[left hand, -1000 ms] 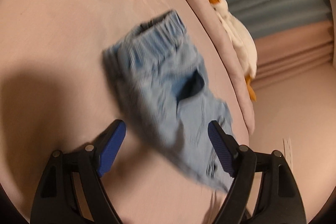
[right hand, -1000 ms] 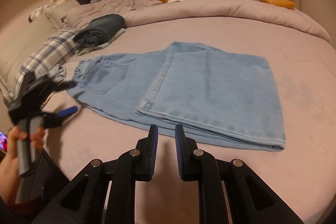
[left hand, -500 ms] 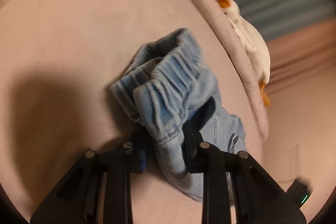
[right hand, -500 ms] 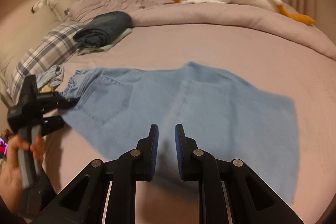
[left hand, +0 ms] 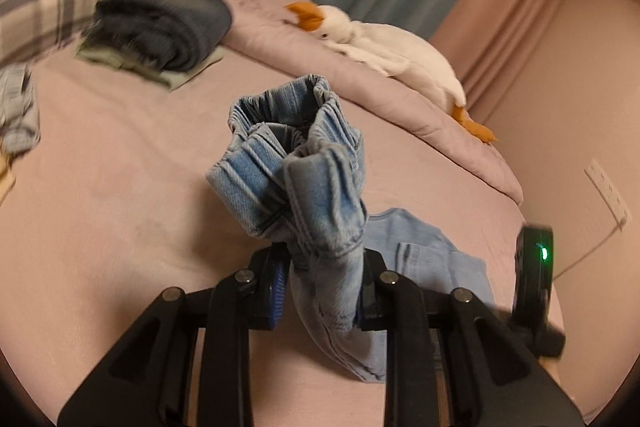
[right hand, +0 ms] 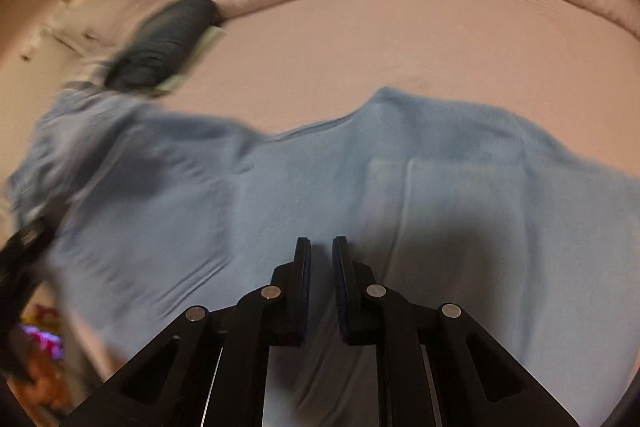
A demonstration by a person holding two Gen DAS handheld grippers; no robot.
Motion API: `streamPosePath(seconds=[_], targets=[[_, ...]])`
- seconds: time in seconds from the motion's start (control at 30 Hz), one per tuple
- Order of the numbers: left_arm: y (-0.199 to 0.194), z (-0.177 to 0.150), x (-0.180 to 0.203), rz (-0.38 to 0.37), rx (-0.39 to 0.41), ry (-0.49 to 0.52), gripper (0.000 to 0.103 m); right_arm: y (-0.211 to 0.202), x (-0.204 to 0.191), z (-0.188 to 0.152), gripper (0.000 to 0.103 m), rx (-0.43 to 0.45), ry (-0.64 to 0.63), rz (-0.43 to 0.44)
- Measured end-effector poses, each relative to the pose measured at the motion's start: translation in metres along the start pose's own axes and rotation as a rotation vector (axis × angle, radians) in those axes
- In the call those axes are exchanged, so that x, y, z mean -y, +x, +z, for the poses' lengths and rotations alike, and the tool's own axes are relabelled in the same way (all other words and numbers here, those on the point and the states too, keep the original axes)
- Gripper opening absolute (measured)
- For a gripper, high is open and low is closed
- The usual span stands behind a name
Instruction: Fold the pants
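Change, left gripper (left hand: 320, 291): a second ago its jaws stood wide apart over the pants; now they are clamped on the bunched elastic waistband, which stands up from the pads towards 12 o'clock.
Change, pants (left hand: 304, 171): earlier they lay flat and folded on the bed; now the waist end is lifted off the sheet, the rest trailing down towards 4 o'clock in the left view.
Change, right gripper (right hand: 322, 279): jaws close together with a narrow gap and nothing between them, as before; the denim now fills most of its view, where earlier it lay further ahead.
Pants in right view (right hand: 400, 195): spread across the middle, blurred, the waist end rising at 9 o'clock where the other gripper shows dimly.
Bed (left hand: 120, 187): pink sheet, under the pants.
Dark clothes (left hand: 160, 23): folded stack at 10 o'clock in the left view, well apart from the pants.
Goose toy (left hand: 380, 47): lying on the rolled duvet at 1 o'clock.
Writing: none readable; a green light shows on a black device (left hand: 536, 275) at 3 o'clock in the left view.
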State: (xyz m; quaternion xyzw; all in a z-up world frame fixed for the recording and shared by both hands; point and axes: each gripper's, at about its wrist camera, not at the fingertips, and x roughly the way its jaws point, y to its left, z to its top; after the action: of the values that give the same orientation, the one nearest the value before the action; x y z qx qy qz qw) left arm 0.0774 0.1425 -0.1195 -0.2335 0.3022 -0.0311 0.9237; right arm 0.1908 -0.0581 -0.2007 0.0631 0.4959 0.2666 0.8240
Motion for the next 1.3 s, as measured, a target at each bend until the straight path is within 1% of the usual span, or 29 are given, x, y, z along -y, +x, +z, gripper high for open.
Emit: streamPosePath(seconds=[0.07,0.1,0.13,0.17,0.23,0.27,0.3,0.37,0.43,0.5,0.57,0.6,0.63,0.67,0.7,0.73,0.77,0.8,0.83,0.87,0.93,1.0,1.03,1.07,1.1,1.17,1.2,1.23,1.3], targets=[[-0.001,0.001,0.011,-0.015,0.007,0.032,0.025,0.004,-0.006,-0.023,0.014,-0.063,-0.009,0.004],[-0.001,0.0,0.018,-0.021,0.006,0.049,0.025,0.008,-0.009,-0.04,0.015,-0.078,-0.024,0.015],[-0.002,-0.001,0.024,-0.019,0.007,0.068,0.025,0.003,-0.013,-0.048,0.014,-0.039,-0.048,0.005],[-0.002,-0.003,0.032,-0.014,0.01,0.095,0.025,-0.001,-0.017,-0.055,0.014,-0.031,-0.072,-0.006],[-0.003,-0.003,0.043,-0.023,0.011,0.121,0.025,-0.009,-0.015,-0.06,0.014,-0.045,-0.052,0.038],[-0.004,-0.003,0.049,-0.03,0.012,0.136,0.025,-0.015,-0.012,-0.063,0.014,-0.055,-0.017,0.102],[-0.005,-0.004,0.057,-0.036,0.014,0.16,0.025,-0.026,-0.004,-0.067,0.015,-0.024,0.032,0.167],[-0.005,-0.007,0.075,-0.047,0.016,0.21,0.025,-0.044,0.012,-0.072,0.02,0.036,0.115,0.243],[-0.002,-0.013,0.091,-0.064,0.01,0.256,0.024,-0.061,0.042,-0.077,0.042,0.107,0.267,0.322],[0.004,-0.021,0.111,-0.086,-0.004,0.311,0.024,-0.073,0.081,-0.087,0.047,0.18,0.467,0.471],[0.015,-0.033,0.133,-0.102,-0.03,0.375,0.026,-0.082,0.117,-0.1,0.052,0.258,0.632,0.611],[0.023,-0.041,0.143,-0.113,-0.051,0.412,0.03,-0.084,0.13,-0.107,0.063,0.289,0.692,0.664],[0.031,-0.049,0.151,-0.128,-0.076,0.441,0.031,-0.085,0.14,-0.114,0.069,0.312,0.755,0.721],[0.044,-0.06,0.159,-0.146,-0.121,0.471,0.039,-0.082,0.152,-0.122,0.069,0.323,0.824,0.793],[0.054,-0.066,0.162,-0.161,-0.168,0.484,0.053,-0.08,0.157,-0.127,0.069,0.322,0.862,0.839],[0.068,-0.074,0.164,-0.174,-0.236,0.486,0.06,-0.079,0.159,-0.125,0.07,0.315,0.89,0.869],[0.077,-0.08,0.164,-0.189,-0.284,0.477,0.075,-0.078,0.161,-0.127,0.07,0.307,0.909,0.889],[0.087,-0.086,0.161,-0.212,-0.341,0.453,0.082,-0.078,0.162,-0.128,0.073,0.299,0.907,0.891],[0.09,-0.089,0.158,-0.208,-0.35,0.438,0.08,-0.078,0.162,-0.126,0.077,0.278,0.901,0.854],[0.089,-0.09,0.152,-0.202,-0.341,0.426,0.081,-0.077,0.158,-0.125,0.077,0.27,0.897,0.828],[0.083,-0.085,0.139,-0.232,-0.343,0.38,0.081,-0.076,0.152,-0.121,0.077,0.227,0.873,0.799],[0.069,-0.077,0.12,-0.259,-0.335,0.321,0.083,-0.074,0.147,-0.102,0.077,0.189,0.832,0.735],[0.062,-0.074,0.111,-0.253,-0.319,0.305,0.085,-0.076,0.144,-0.099,0.077,0.171,0.811,0.698],[0.054,-0.07,0.097,-0.227,-0.298,0.288,0.089,-0.078,0.143,-0.094,0.076,0.146,0.782,0.645],[0.047,-0.072,0.091,-0.209,-0.289,0.275,0.091,-0.078,0.14,-0.088,0.076,0.129,0.758,0.601],[0.039,-0.07,0.069,-0.173,-0.282,0.226,0.091,-0.076,0.134,-0.081,0.066,0.115,0.724,0.53],[0.035,-0.07,0.059,-0.153,-0.285,0.194,0.091,-0.072,0.13,-0.076,0.052,0.101,0.701,0.487],[0.034,-0.069,0.052,-0.136,-0.285,0.167,0.091,-0.068,0.128,-0.075,0.045,0.088,0.692,0.457],[0.03,-0.068,0.035,-0.107,-0.286,0.113,0.091,-0.061,0.13,-0.066,0.04,0.096,0.672,0.406]])
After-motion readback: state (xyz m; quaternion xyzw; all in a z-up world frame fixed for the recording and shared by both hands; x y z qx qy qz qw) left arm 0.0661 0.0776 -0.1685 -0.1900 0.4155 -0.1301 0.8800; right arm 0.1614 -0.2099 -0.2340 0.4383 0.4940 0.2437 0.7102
